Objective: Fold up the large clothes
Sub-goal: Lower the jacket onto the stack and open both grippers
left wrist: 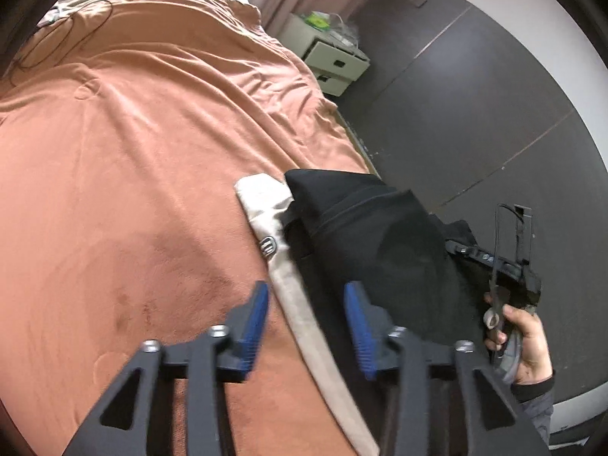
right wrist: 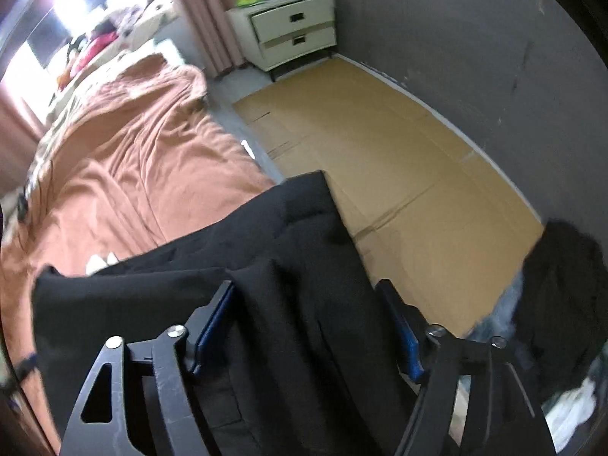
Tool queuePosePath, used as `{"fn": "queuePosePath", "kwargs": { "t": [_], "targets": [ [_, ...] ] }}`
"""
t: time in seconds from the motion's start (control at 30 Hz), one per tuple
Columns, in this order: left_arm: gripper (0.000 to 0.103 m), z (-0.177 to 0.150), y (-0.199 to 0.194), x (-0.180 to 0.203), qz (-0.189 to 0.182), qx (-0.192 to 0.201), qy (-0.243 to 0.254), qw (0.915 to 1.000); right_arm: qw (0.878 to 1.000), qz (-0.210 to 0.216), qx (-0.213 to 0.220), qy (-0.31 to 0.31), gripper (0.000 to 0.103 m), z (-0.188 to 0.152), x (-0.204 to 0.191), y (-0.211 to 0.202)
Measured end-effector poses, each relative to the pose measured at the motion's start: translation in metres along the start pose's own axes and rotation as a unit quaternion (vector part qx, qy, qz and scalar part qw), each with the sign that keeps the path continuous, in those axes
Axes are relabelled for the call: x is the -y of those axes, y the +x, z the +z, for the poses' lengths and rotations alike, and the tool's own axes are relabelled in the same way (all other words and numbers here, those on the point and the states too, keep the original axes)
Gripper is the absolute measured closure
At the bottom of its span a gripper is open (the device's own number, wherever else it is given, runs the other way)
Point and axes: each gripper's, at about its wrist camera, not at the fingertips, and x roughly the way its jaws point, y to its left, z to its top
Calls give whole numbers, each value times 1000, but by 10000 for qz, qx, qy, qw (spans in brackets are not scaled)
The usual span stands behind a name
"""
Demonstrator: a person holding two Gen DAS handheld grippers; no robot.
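Note:
A black garment lies folded at the right edge of the bed. A cream garment with a small logo is partly under it and shows as a long strip along its left side. My left gripper is open just above them, its blue pads on either side of the cream strip and not touching it. In the right wrist view the black garment fills the foreground. My right gripper is open, straddling a thick fold of it without pressing. A hand holds the right tool's handle beside the black garment.
The bed has a rust-orange cover, with a thin cable on its far end. A white two-drawer nightstand stands by the pink curtain. Cardboard sheets cover the floor. A dark clothes pile lies at the right.

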Motion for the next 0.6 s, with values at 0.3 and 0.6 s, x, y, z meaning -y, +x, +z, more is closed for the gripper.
{"fn": "queuePosePath", "kwargs": {
  "t": [0.3,0.6],
  "targets": [
    [30,-6,9,15,-154,-178,110,9997,9978,21,622,230,30,-42,47,-104],
    [29,-8,35,17,-457,-314,-185,9983,9927,49,1043,609,30,-135,94,-163]
  ]
}}
